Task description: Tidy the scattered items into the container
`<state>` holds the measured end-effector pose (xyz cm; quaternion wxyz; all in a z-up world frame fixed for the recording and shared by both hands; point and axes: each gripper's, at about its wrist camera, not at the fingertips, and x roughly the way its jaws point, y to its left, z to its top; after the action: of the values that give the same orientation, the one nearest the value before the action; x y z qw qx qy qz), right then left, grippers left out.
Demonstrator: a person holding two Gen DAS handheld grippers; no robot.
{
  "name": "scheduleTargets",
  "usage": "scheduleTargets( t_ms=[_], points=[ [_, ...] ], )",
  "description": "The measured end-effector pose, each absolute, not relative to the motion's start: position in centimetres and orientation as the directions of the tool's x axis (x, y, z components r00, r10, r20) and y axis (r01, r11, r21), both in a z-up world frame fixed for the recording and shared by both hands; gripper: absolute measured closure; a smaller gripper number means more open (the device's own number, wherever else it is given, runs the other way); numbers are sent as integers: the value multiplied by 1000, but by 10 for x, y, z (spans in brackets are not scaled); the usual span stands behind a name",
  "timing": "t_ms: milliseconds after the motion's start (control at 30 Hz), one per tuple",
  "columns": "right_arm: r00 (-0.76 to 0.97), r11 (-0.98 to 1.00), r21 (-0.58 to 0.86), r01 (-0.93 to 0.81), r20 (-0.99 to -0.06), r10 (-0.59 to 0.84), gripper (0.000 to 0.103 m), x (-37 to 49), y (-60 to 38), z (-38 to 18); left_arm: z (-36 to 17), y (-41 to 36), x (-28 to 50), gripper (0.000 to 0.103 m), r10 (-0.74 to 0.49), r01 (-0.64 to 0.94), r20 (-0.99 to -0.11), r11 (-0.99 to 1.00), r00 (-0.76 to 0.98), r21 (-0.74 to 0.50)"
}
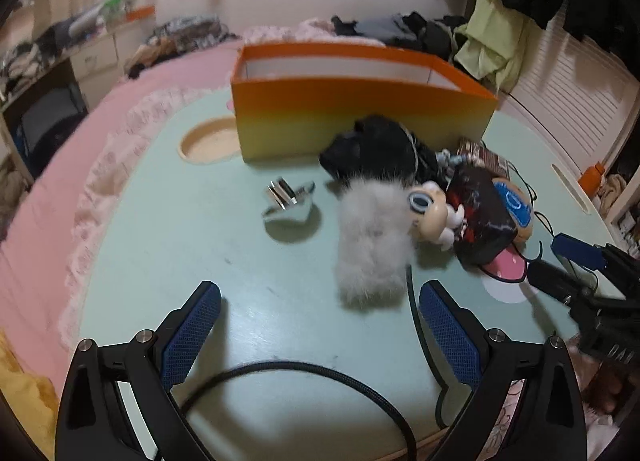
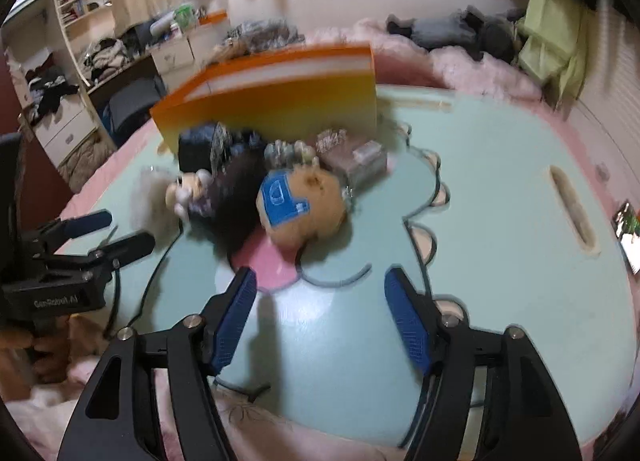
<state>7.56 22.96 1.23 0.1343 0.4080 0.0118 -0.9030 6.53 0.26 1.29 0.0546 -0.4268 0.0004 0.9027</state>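
An orange-and-yellow box [image 1: 360, 117] stands open-topped at the back of the mint table [image 1: 180, 261]. In front of it lie a black cloth [image 1: 380, 149], a white fluffy piece [image 1: 372, 237], a big-eyed doll [image 1: 430, 213], a dark pouch [image 1: 480, 217], a tan plush with a blue patch [image 2: 308, 201] and a shiny silver item [image 1: 286, 199]. My left gripper [image 1: 320, 293] is open over bare table, short of the fluffy piece. My right gripper [image 2: 320, 277] is open too, just short of the tan plush. Neither holds anything.
A black cable [image 1: 320, 373] loops over the table under the left gripper. The table has a round cup recess [image 1: 208, 141] and a slot [image 2: 572, 209]. A clear packet [image 2: 360, 161] lies behind the plush. Pink bedding [image 1: 60, 201] surrounds the table, with clothes piled beyond.
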Motion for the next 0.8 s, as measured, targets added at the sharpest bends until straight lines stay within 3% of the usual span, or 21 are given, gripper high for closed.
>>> scheduleTargets(
  t_ms=[67,267,600,667,733,800],
  points=[
    [-630,-964,56,260,-747,-213,21,74,224,9,9,6,66,0,52,-81,-765,-997,-642,0],
    [-652,-962,-23,272,-740,-166,2,75,214,0,6,9,67,0,48,-74,-733,-997,-678,3],
    [-662,-962,-23,272,-730,-169,0,75,213,-2,8,9,71,0,77,-79,-702,-996,-708,-30],
    [-663,-963,-21,270,-729,-170,0,74,213,-2,12,1,75,4,143,-95,-677,-990,-722,-108],
    [-663,-963,-18,269,-728,-172,0,75,213,-2,15,-7,77,22,182,-99,-654,-982,-734,-162],
    [-664,-963,-18,269,-728,-172,0,75,213,-1,15,-8,73,30,203,-110,-656,-977,-727,-180]
  ],
)
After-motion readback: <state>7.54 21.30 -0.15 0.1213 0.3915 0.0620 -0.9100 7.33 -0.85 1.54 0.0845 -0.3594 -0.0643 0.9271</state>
